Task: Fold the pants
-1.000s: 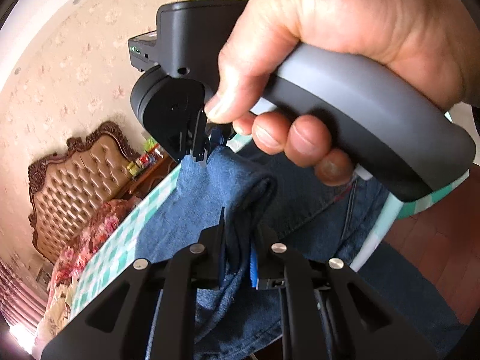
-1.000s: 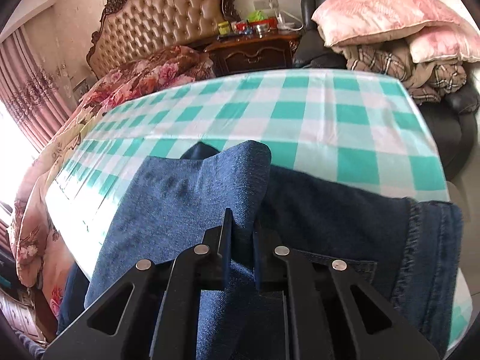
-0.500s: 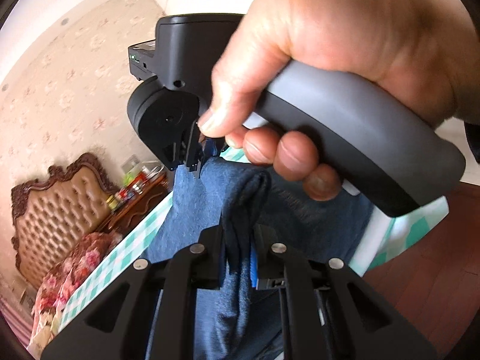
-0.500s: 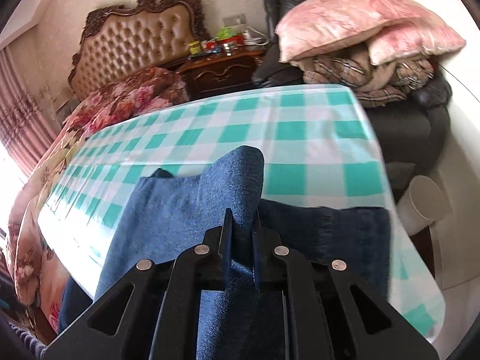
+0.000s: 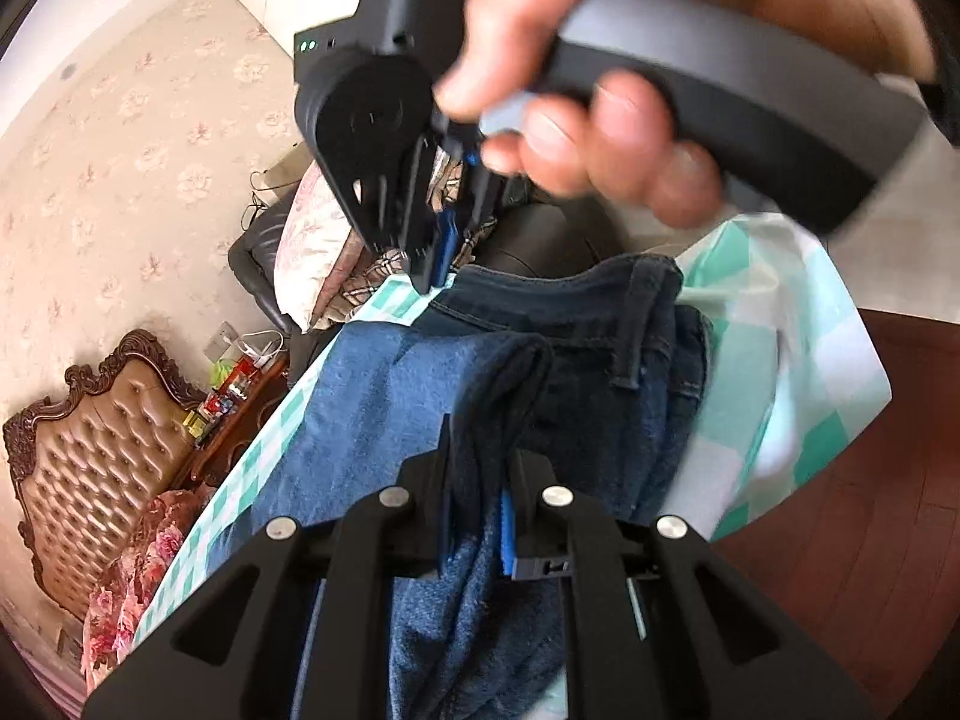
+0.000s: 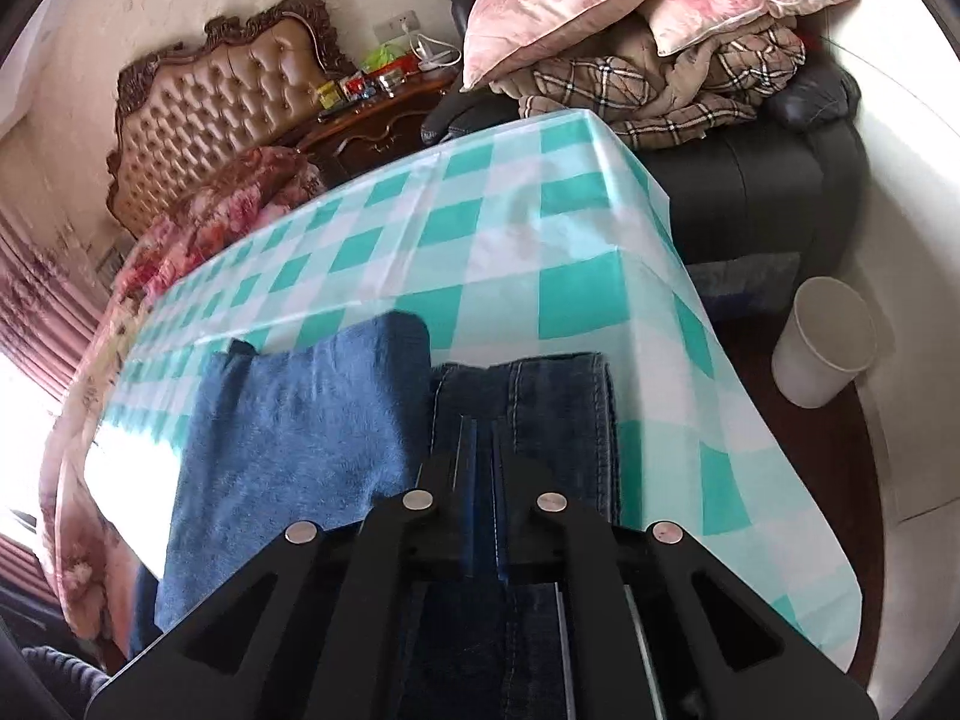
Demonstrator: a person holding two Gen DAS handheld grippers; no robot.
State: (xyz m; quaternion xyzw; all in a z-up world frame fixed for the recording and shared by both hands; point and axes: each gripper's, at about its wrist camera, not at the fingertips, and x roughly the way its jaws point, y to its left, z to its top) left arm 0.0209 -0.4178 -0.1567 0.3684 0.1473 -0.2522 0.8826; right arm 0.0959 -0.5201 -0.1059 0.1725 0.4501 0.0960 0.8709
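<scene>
Both claws clamped on the pants (image 5: 384, 396): left gripper (image 5: 480, 474) pinches a denim fold at lower centre, right gripper (image 6: 477, 450) likewise over the checked table (image 6: 540, 228); denim looks heavy, limp, grippy, so hold thick seams or the waistband.

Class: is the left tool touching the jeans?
Touching. The left wrist view shows the left tool shut on a fold of the jeans, denim pinched between both fingers.

I can read no text, label, brand or number anywhere; the packets on the nightstand (image 6: 384, 84) are too small.
</scene>
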